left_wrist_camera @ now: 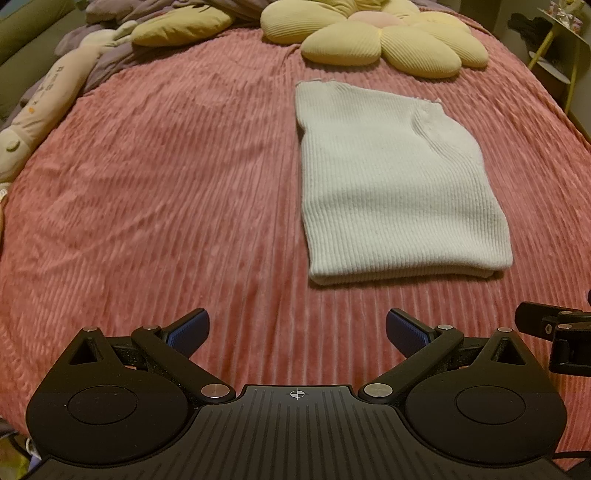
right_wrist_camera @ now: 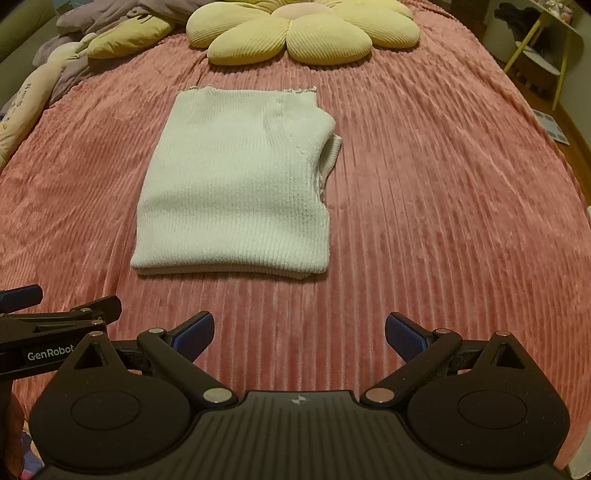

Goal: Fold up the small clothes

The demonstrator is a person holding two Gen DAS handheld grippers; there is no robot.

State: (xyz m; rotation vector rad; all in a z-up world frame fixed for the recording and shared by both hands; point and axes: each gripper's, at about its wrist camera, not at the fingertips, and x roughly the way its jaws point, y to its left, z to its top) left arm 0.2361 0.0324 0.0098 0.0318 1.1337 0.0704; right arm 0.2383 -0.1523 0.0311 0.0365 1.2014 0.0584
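A white ribbed knit garment (left_wrist_camera: 395, 181) lies folded into a flat rectangle on the pink ribbed bedspread (left_wrist_camera: 166, 192); it also shows in the right wrist view (right_wrist_camera: 236, 188), with a sleeve end poking out at its right side. My left gripper (left_wrist_camera: 297, 332) is open and empty, held above the bedspread, near of and left of the garment. My right gripper (right_wrist_camera: 299, 334) is open and empty, near of the garment and a little to its right. Part of the right gripper shows at the right edge of the left wrist view (left_wrist_camera: 554, 332), and the left gripper at the left edge of the right wrist view (right_wrist_camera: 55, 325).
A yellow flower-shaped cushion (right_wrist_camera: 303, 33) lies at the far end of the bed. Plush toys and a grey blanket (left_wrist_camera: 74, 70) lie along the far left edge. A shelf with yellow legs (right_wrist_camera: 546, 48) stands off the bed at the far right.
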